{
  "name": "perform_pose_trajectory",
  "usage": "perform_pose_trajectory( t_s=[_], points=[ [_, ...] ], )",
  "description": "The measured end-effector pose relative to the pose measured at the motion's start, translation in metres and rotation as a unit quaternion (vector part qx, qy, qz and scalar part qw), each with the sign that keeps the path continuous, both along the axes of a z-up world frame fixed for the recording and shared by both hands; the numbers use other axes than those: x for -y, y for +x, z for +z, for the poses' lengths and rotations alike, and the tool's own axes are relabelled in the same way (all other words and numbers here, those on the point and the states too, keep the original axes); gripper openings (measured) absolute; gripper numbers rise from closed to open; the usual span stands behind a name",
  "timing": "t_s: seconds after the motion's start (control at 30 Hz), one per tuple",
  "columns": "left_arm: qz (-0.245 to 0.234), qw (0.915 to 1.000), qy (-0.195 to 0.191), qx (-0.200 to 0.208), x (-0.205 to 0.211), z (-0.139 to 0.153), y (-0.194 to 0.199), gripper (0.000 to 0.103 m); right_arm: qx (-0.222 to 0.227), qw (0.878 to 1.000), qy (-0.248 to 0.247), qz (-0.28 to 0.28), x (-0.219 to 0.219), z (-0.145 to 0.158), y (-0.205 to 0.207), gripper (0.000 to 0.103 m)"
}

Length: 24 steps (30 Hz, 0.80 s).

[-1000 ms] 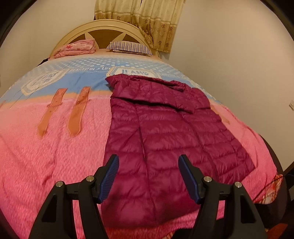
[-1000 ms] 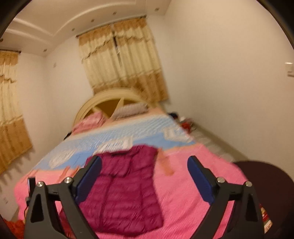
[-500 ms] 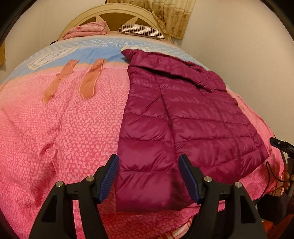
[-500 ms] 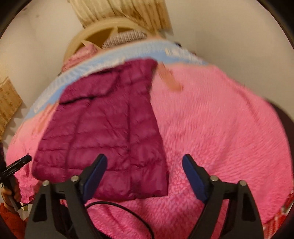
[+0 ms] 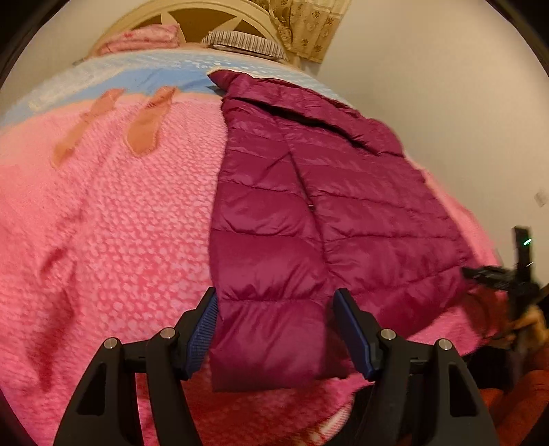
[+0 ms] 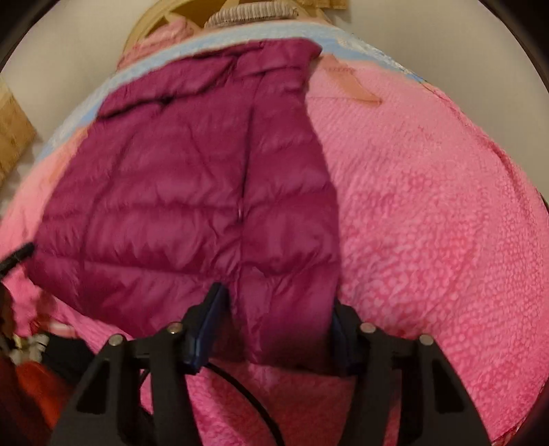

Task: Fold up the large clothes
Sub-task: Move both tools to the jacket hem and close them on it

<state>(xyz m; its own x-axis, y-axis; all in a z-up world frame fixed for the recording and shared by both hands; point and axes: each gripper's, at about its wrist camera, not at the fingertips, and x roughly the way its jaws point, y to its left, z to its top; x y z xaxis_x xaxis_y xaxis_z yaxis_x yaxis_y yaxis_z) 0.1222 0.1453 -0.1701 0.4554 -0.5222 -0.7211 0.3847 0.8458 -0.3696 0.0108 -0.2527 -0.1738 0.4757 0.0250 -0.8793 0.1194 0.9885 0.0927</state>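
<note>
A magenta quilted puffer jacket (image 5: 308,206) lies flat on the pink bedspread (image 5: 120,223), collar toward the headboard and hem toward me. My left gripper (image 5: 274,329) is open, its blue pads either side of the hem's left corner, just above it. The jacket also shows in the right wrist view (image 6: 192,192). My right gripper (image 6: 278,326) is open, its jaws astride the hem's right corner, low over the fabric. Neither gripper holds anything.
The bedspread (image 6: 429,206) turns light blue near the cream headboard (image 5: 206,20), where a pink pillow (image 5: 144,36) and a striped pillow (image 5: 247,41) lie. A wall (image 5: 446,85) runs along the bed's right side. The other gripper (image 5: 497,274) shows at the right edge.
Both grippers have dropped and moved in toward the jacket's hem. Each now straddles a bottom corner. Both stay open.
</note>
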Motion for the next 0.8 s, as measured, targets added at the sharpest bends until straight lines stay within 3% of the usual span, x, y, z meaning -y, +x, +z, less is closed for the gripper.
perform_pose_trajectory(
  t_s=[0.07,0.13,0.17,0.27,0.37,0.47,0.63,0.8],
  points=[
    [0.003,0.9997,-0.022,-0.007,-0.003,-0.001,0.001,0.067,0.008,1.0,-0.013,0.006,-0.004,-0.002,-0.001,0.059],
    [-0.003,0.9993,-0.035,-0.011,-0.003,0.0,0.0,0.046,0.013,1.0,-0.008,0.002,-0.003,-0.002,-0.002,0.056],
    [-0.007,0.9992,-0.035,-0.017,0.0,-0.002,0.0,0.031,0.016,1.0,-0.008,0.001,-0.003,-0.002,-0.004,0.049],
    [-0.003,0.9997,-0.023,-0.012,0.004,-0.003,-0.001,0.022,0.029,0.999,0.014,0.004,0.0,0.006,-0.01,0.023],
    [-0.002,0.9991,-0.04,-0.011,0.004,0.002,-0.003,0.011,0.046,0.998,0.041,0.001,-0.001,0.014,-0.012,0.016],
    [-0.014,0.9966,-0.081,0.006,0.001,0.019,-0.007,0.008,0.078,0.995,0.057,0.014,-0.01,0.028,-0.017,0.013],
    [-0.03,0.9944,-0.077,0.067,0.003,0.054,-0.02,0.008,0.131,0.985,0.107,0.023,-0.012,0.058,-0.024,0.012],
    [-0.044,0.9902,-0.097,0.091,-0.002,0.068,-0.035,0.005,0.17,0.974,0.149,0.028,-0.007,0.08,-0.031,0.011]
  ],
)
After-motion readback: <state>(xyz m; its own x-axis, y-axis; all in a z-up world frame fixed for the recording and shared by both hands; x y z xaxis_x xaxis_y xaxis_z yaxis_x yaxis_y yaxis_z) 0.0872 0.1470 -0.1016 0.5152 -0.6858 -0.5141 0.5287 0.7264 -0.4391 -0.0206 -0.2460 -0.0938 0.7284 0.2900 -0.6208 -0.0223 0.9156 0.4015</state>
